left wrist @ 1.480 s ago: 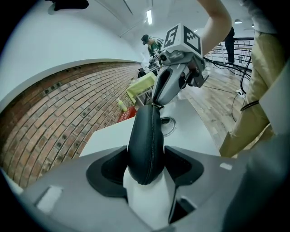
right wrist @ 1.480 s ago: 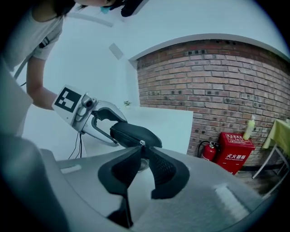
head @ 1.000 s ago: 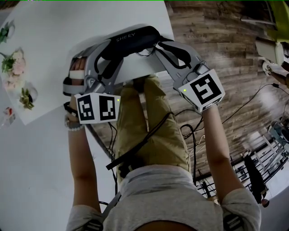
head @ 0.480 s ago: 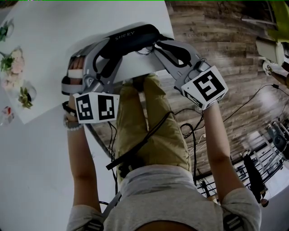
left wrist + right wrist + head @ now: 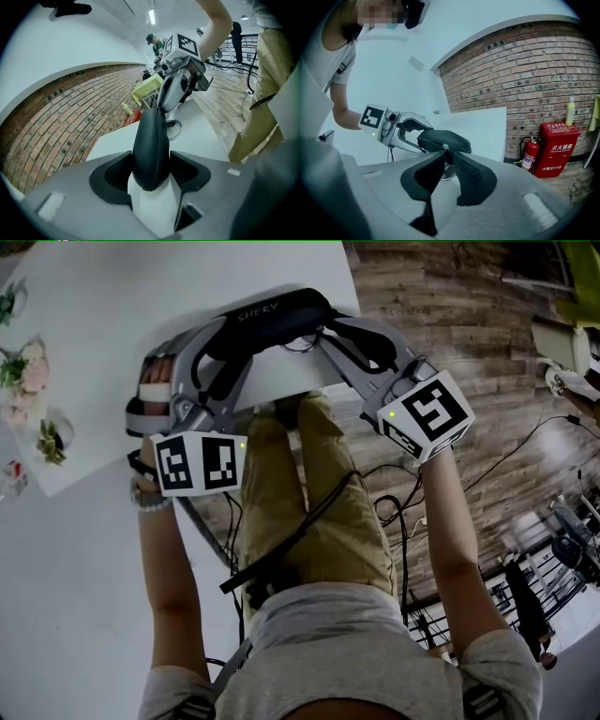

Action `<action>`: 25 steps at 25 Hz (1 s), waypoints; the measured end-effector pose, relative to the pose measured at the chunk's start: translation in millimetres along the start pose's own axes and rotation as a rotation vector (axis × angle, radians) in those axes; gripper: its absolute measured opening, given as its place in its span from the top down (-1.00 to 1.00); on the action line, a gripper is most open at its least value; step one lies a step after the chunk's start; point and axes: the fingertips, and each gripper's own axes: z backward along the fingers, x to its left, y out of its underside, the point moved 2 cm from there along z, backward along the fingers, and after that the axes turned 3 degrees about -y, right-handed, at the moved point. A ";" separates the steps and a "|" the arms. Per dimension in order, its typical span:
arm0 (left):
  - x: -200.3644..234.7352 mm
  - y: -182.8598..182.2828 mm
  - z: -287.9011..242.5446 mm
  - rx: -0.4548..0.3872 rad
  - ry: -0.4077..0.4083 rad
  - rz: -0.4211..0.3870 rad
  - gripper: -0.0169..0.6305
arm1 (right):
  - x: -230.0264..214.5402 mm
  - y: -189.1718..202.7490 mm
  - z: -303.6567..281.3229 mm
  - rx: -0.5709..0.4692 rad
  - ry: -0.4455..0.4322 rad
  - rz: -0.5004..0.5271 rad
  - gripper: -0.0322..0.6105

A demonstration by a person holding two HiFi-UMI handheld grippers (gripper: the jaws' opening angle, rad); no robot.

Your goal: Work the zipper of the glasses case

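Observation:
A black glasses case [image 5: 281, 315] is held just above the near edge of the white table [image 5: 112, 296]. My left gripper [image 5: 225, 348] is shut on its left end; in the left gripper view the case [image 5: 151, 140] is pressed between both pads, zipper seam facing me. My right gripper [image 5: 323, 334] is at the right end. In the right gripper view its tips [image 5: 445, 154] pinch the dark zipper pull [image 5: 445, 148] below the case [image 5: 443, 139]. These jaws have just been opening a little, with the pull still between them.
Small flower decorations [image 5: 28, 371] lie at the table's left edge. Past the table's right edge is wooden floor [image 5: 469, 352] with cables. A red fire extinguisher box [image 5: 560, 147] stands by the brick wall. My legs are below the case.
The right gripper has rolled slightly and its marker cube has shifted a little to the right. The case and the left gripper have stayed in place.

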 end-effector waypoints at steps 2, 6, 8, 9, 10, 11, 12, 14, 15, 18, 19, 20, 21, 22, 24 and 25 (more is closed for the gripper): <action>-0.3 0.3 -0.2 0.001 0.000 -0.001 0.15 | -0.1 0.5 -0.3 -0.001 0.008 0.000 0.68; -0.4 0.4 -0.1 0.002 -0.006 -0.006 0.15 | 2.4 0.8 -0.4 0.008 0.042 0.026 0.73; -0.3 0.4 0.0 0.003 -0.007 -0.006 0.15 | 3.3 0.7 -0.1 0.018 0.062 0.054 0.77; -0.4 0.3 0.0 0.003 -0.007 -0.006 0.15 | 3.9 0.0 -0.1 0.024 0.070 0.078 0.80; -0.4 0.3 0.0 0.004 -0.008 -0.006 0.15 | 4.7 -1.5 -0.2 0.028 0.077 0.110 0.81; -0.4 0.3 0.0 0.004 -0.008 -0.007 0.15 | 5.5 -3.5 -0.3 0.034 0.083 0.146 0.81; -0.4 0.2 0.0 0.005 -0.009 -0.007 0.15 | 6.2 -4.9 -0.1 0.043 0.092 0.179 0.81; -0.5 0.3 0.0 0.005 -0.010 -0.009 0.15 | 7.3 -5.0 1.3 0.077 0.119 0.243 0.81; -0.5 0.3 0.0 0.006 -0.011 -0.009 0.15 | 8.0 -4.7 2.4 0.101 0.133 0.280 0.81; -0.6 0.4 -0.1 0.007 -0.012 -0.010 0.15 | 10.1 -4.7 6.0 0.173 0.168 0.383 0.81; -0.7 0.4 -0.2 0.007 -0.012 -0.010 0.15 | 10.7 -4.8 7.0 0.185 0.180 0.405 0.81; -0.8 0.5 -0.3 0.008 -0.012 -0.010 0.15 | 11.3 -5.0 7.9 0.194 0.191 0.424 0.81; -0.8 0.5 -0.4 0.008 -0.012 -0.010 0.15 | 11.9 -5.2 8.5 0.203 0.204 0.446 0.81; -0.8 0.6 -0.5 0.008 -0.013 -0.010 0.15 | 12.5 -5.6 9.0 0.208 0.216 0.468 0.81; -0.5 0.8 -0.7 0.008 -0.014 -0.010 0.15 | 13.9 -7.5 9.7 0.201 0.244 0.509 0.81; -0.4 0.7 -0.7 0.008 -0.014 -0.010 0.15 | 14.6 -9.0 10.2 0.191 0.259 0.526 0.81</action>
